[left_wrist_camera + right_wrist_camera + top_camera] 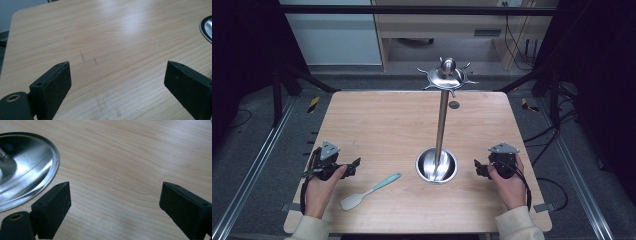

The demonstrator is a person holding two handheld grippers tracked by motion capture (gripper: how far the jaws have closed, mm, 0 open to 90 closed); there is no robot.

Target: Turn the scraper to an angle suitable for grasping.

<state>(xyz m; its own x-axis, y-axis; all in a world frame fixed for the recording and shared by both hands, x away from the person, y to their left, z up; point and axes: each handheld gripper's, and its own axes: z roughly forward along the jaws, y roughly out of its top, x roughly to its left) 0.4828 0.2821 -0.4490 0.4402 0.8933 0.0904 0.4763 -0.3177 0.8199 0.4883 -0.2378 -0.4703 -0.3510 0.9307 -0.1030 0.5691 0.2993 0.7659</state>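
A steel utensil stand point(441, 120) rises from a round dish base point(436, 166) near the table's middle; its top carries a ring of hooks point(447, 76). A spatula point(369, 191) with a teal handle and a pale blade lies flat on the wood, left of the base. My left gripper point(354, 165) rests at the table's left side, just left of the spatula, open, with bare wood between its jaws point(117, 75). My right gripper point(478, 167) sits right of the dish base, open over bare wood point(115, 195). The base's rim point(53, 165) shows beside its left jaw.
The wooden table point(382, 125) has rounded corners and a small dark disc point(454, 104) near its far edge. Black frame bars and cables run around the table. A shelf unit stands behind it. The base's edge point(206, 27) shows at the right of the left gripper view.
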